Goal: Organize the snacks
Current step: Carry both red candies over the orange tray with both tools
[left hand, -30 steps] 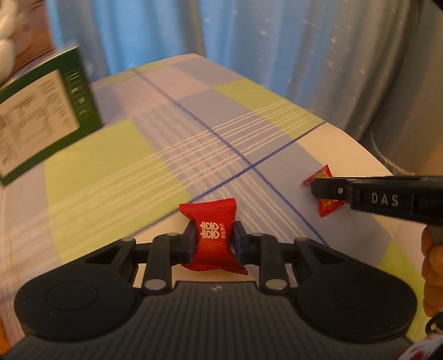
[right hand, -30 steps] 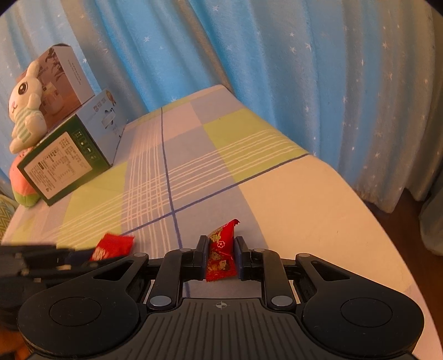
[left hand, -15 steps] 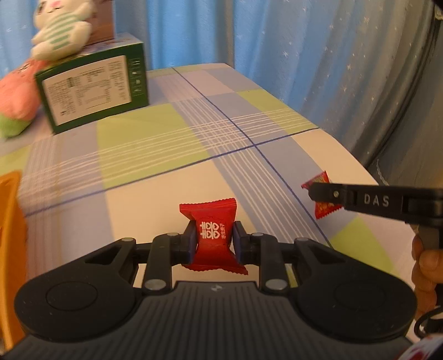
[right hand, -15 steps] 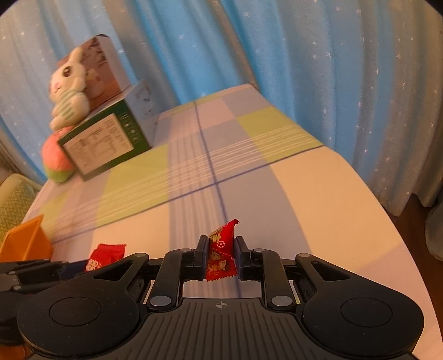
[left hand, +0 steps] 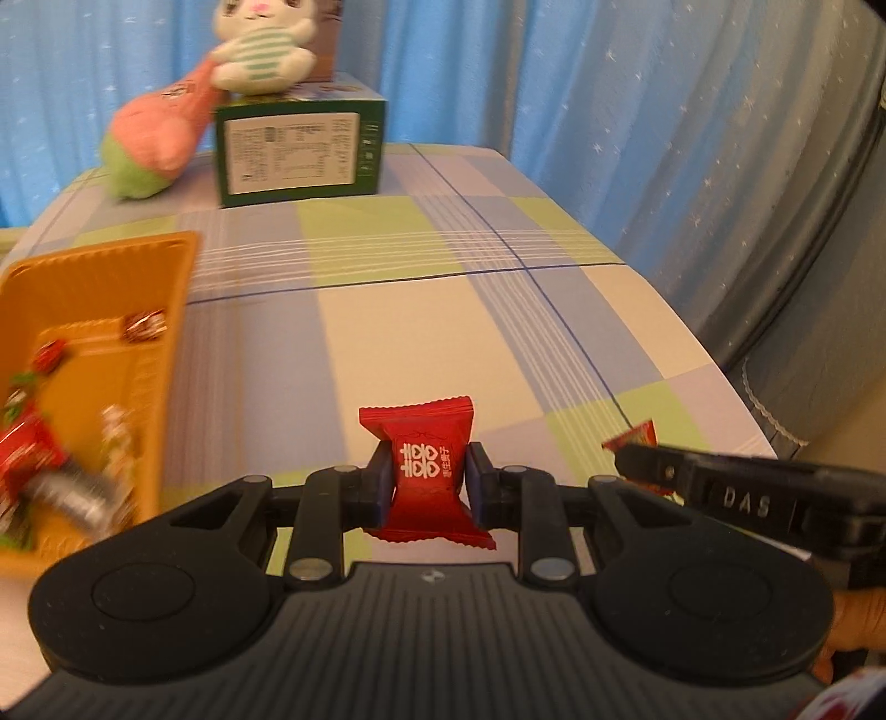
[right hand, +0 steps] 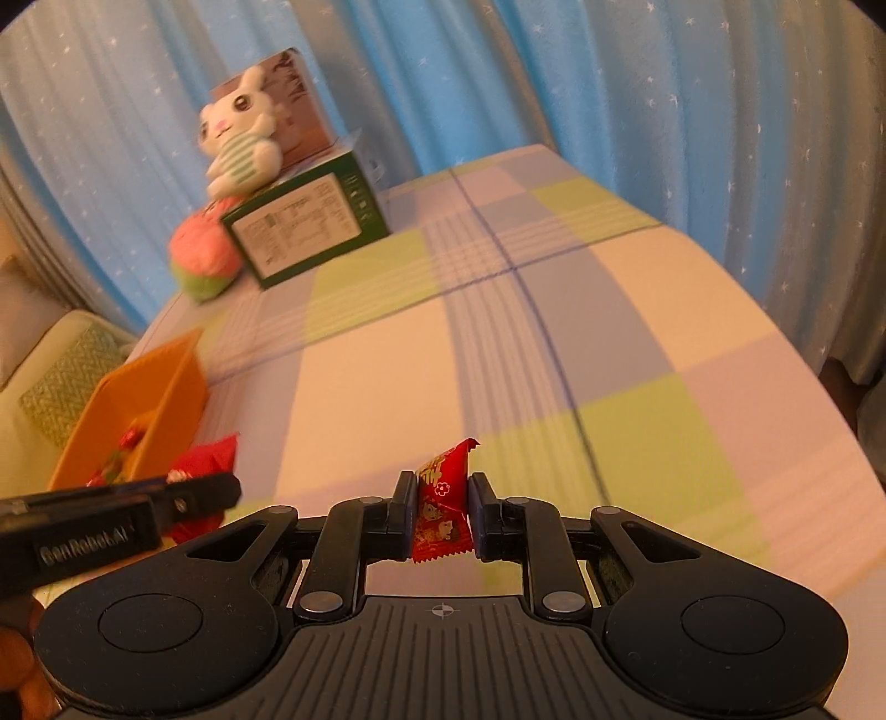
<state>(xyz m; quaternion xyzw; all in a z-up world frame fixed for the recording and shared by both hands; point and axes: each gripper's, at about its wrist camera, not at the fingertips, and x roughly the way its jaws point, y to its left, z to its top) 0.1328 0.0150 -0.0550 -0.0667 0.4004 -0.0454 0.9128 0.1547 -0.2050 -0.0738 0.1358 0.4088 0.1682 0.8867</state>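
Left gripper (left hand: 424,481) clamped on dark-red candy (left hand: 425,475). Right gripper (right hand: 442,514) clamped on bright-red candy (right hand: 443,507). Orange tray (left hand: 166,354) left, holding sweets.

1. We see the orange tray (left hand: 166,310) cut off by the left wrist view's left edge, its snacks (left hand: 50,443) smeared by blur.
2. The small candy (left hand: 637,435) hides mostly behind the right gripper (left hand: 631,465).
3. We cannot read the green box (left hand: 299,149) label.
4. The plush rabbit (left hand: 260,50) loses its head at the top edge.
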